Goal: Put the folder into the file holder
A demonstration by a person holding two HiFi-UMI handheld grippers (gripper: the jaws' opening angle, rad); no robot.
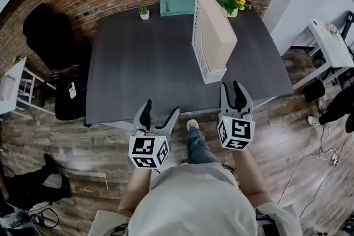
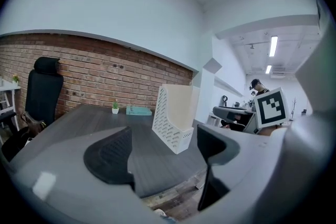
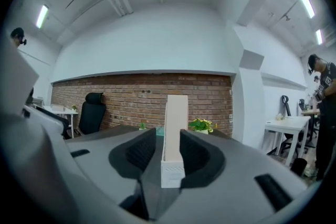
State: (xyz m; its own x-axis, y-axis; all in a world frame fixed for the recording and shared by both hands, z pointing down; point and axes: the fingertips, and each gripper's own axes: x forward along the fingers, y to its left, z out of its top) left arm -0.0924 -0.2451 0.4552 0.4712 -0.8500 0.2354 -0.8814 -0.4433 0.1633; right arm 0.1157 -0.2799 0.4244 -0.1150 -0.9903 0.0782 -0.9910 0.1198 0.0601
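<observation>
**A:** Where does the job stand?

**B:** Start with the dark counter, which fills the middle of the head view. The only large thing on it is the white file holder, upright at upper right of centre. A cream folder stands inside it, its top edge above the slotted wall.

**A:** So the folder is in?

**B:** I'd say so. It looks fully seated and upright, with nothing lying loose on the counter beside it.

**A:** And the claws?

**B:** Both sit in the lower part of the frame, below the counter's near edge and apart from the holder. The left claw has its jaws spread wide with nothing between them. The right claw has a narrower gap and is also empty. Its own view shows the holder through that gap, but well beyond the pads.

**A:** Anything left?

**B:** Nothing that I can see.
</observation>
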